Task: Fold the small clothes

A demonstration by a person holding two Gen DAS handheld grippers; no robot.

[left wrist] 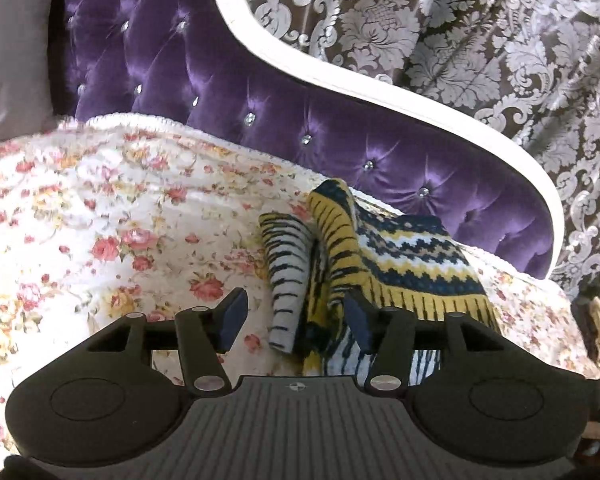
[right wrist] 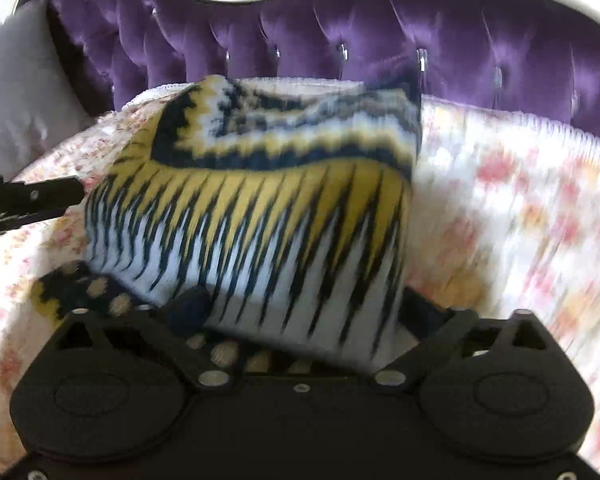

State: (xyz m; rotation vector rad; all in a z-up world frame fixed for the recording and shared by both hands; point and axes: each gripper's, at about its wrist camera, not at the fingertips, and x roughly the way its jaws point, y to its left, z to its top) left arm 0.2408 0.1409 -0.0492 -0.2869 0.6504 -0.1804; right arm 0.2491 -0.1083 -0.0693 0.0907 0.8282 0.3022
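Knitted sweater [left wrist: 384,248], yellow, navy and white zigzag and stripe pattern, lies bunched on a floral bedspread [left wrist: 100,220], near the tufted purple headboard [left wrist: 204,92]. One striped sleeve or fold stands out on the left side in the left wrist view.

Left gripper [left wrist: 296,320]: jaws partly spread, pads clear of the cloth; sweater edge lies between and below them, not pinched.

Right gripper [right wrist: 304,312]: jaws spread wide, with the sweater's striped hem [right wrist: 284,264] lying across the gap. Blurred; no pinch visible.

Left tool's tip shows at the left edge of the right wrist view, just beside the sweater.

Grey pillow [right wrist: 16,92] stands at far left against the headboard. No containers seen.
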